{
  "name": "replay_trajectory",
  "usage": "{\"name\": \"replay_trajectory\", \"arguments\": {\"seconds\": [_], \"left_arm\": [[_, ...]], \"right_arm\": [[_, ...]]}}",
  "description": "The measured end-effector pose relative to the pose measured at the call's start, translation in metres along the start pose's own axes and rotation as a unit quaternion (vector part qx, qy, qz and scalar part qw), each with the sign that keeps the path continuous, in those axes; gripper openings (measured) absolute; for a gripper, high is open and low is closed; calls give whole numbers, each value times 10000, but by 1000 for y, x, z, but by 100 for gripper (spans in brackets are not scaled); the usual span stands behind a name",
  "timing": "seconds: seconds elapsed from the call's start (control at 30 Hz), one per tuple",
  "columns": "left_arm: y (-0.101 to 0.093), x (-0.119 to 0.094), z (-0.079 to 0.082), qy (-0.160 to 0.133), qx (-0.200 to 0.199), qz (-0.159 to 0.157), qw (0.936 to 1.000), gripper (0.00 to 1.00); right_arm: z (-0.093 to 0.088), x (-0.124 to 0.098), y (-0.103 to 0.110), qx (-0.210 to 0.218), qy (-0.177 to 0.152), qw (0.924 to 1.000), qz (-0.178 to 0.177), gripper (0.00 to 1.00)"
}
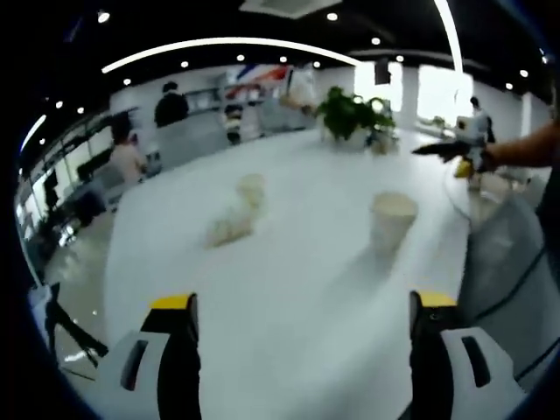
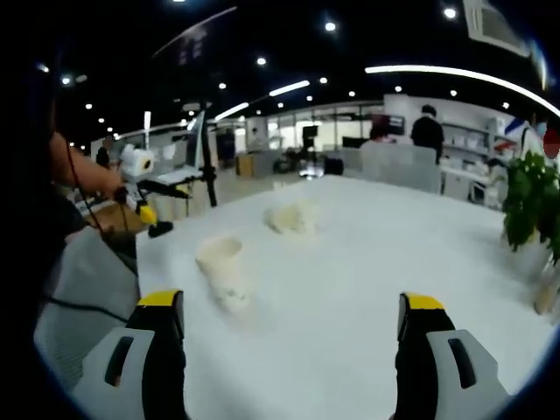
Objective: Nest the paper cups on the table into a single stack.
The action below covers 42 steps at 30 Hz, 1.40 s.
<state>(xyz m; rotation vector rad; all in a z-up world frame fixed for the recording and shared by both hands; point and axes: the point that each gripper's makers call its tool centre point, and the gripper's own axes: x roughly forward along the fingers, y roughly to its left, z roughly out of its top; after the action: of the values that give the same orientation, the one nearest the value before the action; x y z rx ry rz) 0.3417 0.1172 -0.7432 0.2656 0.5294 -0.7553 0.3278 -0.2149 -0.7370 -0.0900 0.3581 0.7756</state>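
A white paper cup (image 1: 391, 219) stands upright on the white table (image 1: 289, 289), ahead and right of my left gripper (image 1: 303, 306), whose jaws are wide open with nothing between them. Farther off to the left lie more pale cups (image 1: 232, 226), blurred, with another cup (image 1: 251, 186) just behind them. In the right gripper view the near cup (image 2: 226, 267) sits ahead and left of my open right gripper (image 2: 291, 306), and the blurred group of cups (image 2: 293, 216) lies beyond it. Each gripper hangs above the table's near edge, apart from every cup.
A potted plant (image 1: 354, 114) stands at the table's far end, and in the right gripper view the plant (image 2: 529, 206) is at the right edge. The right gripper (image 1: 455, 153) is held by a person's arm. Several people stand at desks behind.
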Motion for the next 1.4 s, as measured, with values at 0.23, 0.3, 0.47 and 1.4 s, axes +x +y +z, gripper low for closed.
{"name": "replay_trajectory", "arguments": {"seconds": [0.23,0.3,0.47,1.4], "left_arm": [[23,14,13,-14,-2,-52,10000,98],[27,19,18,-19,35,-88,10000,98],[36,30,35,-74,94,-169,9998,98],[24,23,83,121,704,-394,9967,98]], "right_arm": [[-4,2,1,64,-10,10000,-17,100],[-6,2,1,80,-3,10000,-26,100],[-7,2,1,105,-5,9999,-44,100],[13,-9,-1,98,-43,9998,188,100]]}}
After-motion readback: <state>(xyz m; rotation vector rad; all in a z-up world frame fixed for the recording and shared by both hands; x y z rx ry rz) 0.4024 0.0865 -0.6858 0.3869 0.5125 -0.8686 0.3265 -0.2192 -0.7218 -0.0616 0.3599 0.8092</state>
